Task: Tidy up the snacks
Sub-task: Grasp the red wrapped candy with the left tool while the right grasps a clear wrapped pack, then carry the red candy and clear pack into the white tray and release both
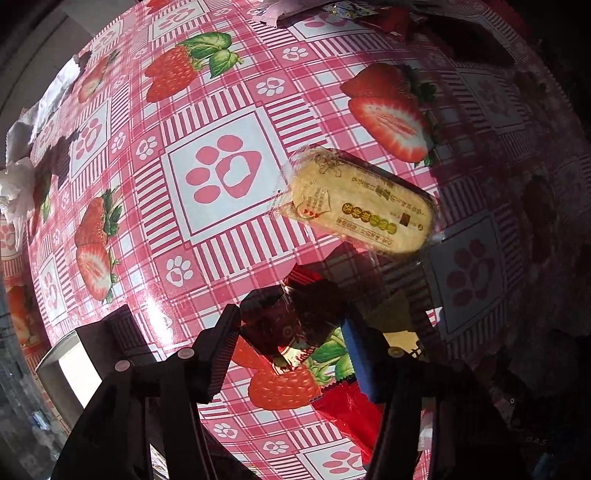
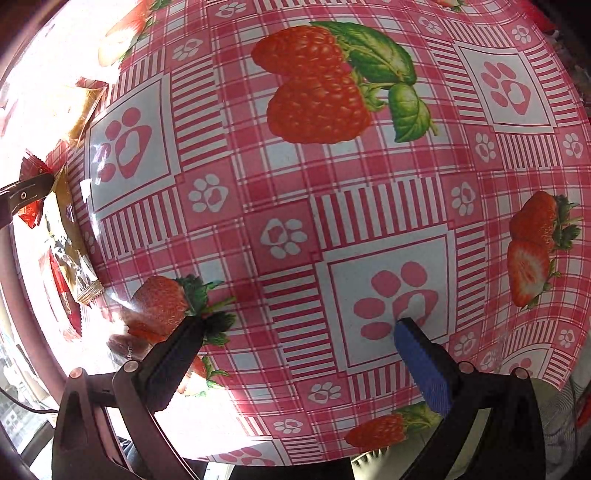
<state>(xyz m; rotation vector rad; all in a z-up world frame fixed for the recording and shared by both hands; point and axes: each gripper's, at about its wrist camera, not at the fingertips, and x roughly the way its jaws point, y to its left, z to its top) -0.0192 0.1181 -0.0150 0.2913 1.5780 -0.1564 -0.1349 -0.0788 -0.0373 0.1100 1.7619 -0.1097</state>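
In the left wrist view my left gripper (image 1: 291, 328) is shut on a dark red snack packet (image 1: 295, 317) and holds it just above the strawberry tablecloth (image 1: 207, 110). A yellow oblong snack in clear wrap (image 1: 360, 203) lies on the cloth just beyond it. Another red packet (image 1: 351, 410) lies under the gripper. In the right wrist view my right gripper (image 2: 299, 325) is open and empty above the bare cloth (image 2: 295, 177). Several snack packets (image 2: 62, 236) lie at the far left, partly washed out by glare, with the other gripper's tip (image 2: 29, 190) over them.
More wrappers (image 1: 354, 14) lie at the table's far edge in the left wrist view. White crumpled paper (image 1: 22, 177) sits at the left edge. A white box (image 1: 74, 373) stands at the lower left. The table edge runs along the bottom of the right wrist view.
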